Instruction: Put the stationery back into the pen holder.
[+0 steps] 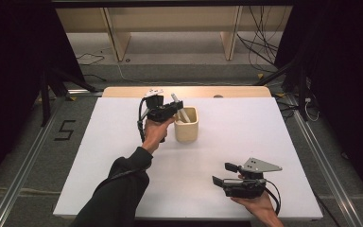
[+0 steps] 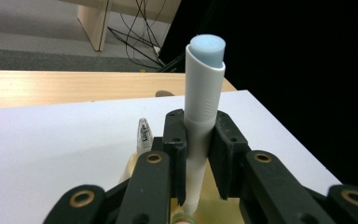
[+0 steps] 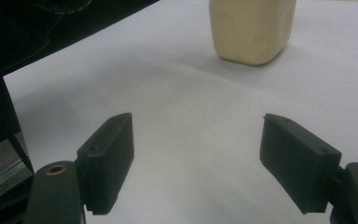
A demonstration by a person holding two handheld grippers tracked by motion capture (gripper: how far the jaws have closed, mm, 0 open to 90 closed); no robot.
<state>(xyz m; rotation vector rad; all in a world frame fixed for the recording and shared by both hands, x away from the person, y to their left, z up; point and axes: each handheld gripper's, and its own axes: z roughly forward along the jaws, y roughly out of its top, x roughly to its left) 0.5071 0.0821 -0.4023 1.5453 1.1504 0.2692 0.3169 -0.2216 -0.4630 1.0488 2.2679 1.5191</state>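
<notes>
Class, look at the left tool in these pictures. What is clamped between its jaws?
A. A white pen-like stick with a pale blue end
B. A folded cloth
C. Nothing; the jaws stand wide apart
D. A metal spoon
A: in the left gripper view, the left tool has its jaws pressed on both sides of a white pen-like stick with a pale blue end, held above the beige cup.

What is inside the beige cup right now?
The white marker, clamped by the left gripper, stands with its lower end in the beige cup. A clear-tipped pen leans beside it. The cup's bottom is hidden.
</notes>
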